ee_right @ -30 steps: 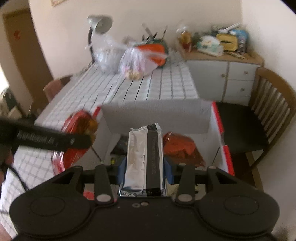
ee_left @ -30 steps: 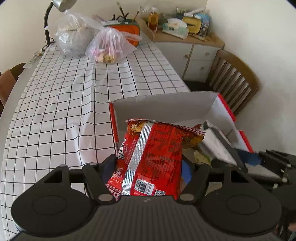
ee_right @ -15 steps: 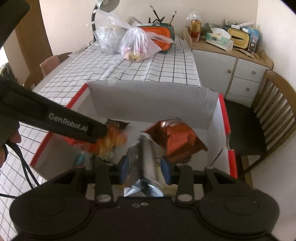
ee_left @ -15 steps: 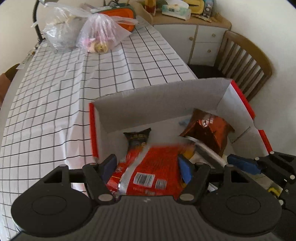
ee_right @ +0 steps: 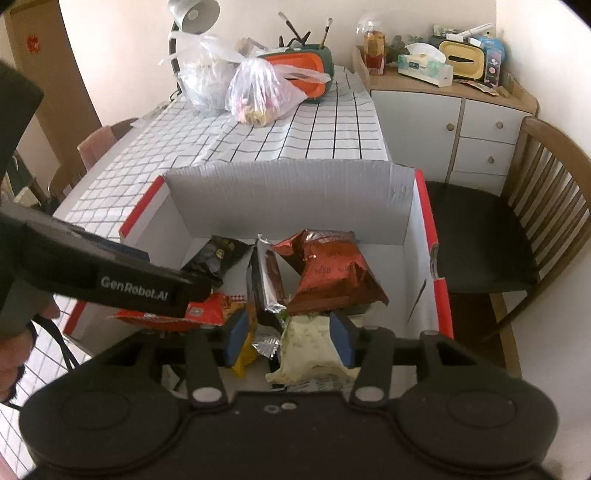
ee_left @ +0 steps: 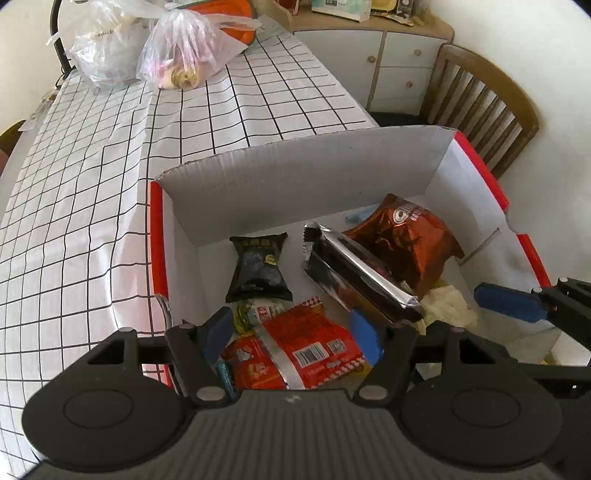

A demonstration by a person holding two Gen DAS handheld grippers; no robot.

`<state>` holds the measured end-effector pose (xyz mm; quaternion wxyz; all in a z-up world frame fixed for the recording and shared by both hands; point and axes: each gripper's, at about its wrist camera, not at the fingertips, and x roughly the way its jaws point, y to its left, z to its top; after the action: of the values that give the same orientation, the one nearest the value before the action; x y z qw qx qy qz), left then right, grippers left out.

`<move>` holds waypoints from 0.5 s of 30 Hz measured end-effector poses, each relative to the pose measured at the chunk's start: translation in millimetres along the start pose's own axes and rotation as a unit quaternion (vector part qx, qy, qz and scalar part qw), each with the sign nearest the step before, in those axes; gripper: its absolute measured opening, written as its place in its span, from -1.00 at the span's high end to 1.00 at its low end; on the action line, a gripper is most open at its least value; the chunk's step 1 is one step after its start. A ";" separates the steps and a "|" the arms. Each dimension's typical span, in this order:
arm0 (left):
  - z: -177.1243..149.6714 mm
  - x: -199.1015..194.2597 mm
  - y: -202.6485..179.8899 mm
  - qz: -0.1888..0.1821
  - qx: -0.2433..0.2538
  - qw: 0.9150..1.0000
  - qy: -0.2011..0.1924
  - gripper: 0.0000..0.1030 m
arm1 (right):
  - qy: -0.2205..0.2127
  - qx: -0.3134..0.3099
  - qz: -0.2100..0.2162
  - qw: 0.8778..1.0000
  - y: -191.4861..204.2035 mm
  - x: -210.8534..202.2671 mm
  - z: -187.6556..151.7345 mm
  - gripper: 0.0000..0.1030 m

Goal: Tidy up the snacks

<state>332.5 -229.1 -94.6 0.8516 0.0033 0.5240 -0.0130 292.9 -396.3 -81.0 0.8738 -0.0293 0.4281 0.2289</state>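
A white cardboard box with red edges (ee_left: 295, 192) (ee_right: 288, 199) holds the snacks. My left gripper (ee_left: 291, 338) reaches down into its near left corner, jaws closed on a wide red packet (ee_left: 295, 343) that lies nearly flat. In the right wrist view its black finger (ee_right: 136, 286) crosses from the left above that red packet (ee_right: 207, 312). My right gripper (ee_right: 290, 338) is opening. The silver and black packet (ee_right: 264, 280) (ee_left: 354, 273) has slipped free of its pads and leans on a brown chip bag (ee_right: 328, 273) (ee_left: 402, 243). A black packet (ee_left: 258, 269) lies beside them.
A cream wrapper (ee_right: 306, 343) and a yellow one (ee_right: 245, 354) lie under the right gripper. The box sits at the edge of a chequered tablecloth (ee_left: 92, 184). Plastic bags (ee_right: 258, 92) and a lamp (ee_right: 192, 14) stand at the far end. A wooden chair (ee_right: 517, 206) and a cabinet (ee_right: 461, 110) are to the right.
Both grippers came down into the box. The red packet went from upright to nearly flat. The silver packet left the right gripper's pads and now lies against the brown bag.
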 end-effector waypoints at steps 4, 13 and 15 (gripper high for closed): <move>-5.9 -12.7 2.8 -0.006 -0.003 1.000 -0.015 -0.35 | -0.012 0.007 0.002 1.000 0.1 -10.2 0.1 -0.03; -21.1 -53.5 12.1 -0.022 0.004 0.998 -0.067 -0.37 | -0.046 0.025 0.007 0.999 12.7 -38.9 1.2 -0.24; -24.6 -62.4 16.4 -0.028 0.002 0.997 -0.078 -0.40 | -0.054 0.028 0.010 0.998 17.6 -47.1 1.2 -0.29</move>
<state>282.9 -211.1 -50.2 0.8891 -0.0109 0.4561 -0.0378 261.4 -397.9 -41.8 0.8937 0.0120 0.3869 0.2267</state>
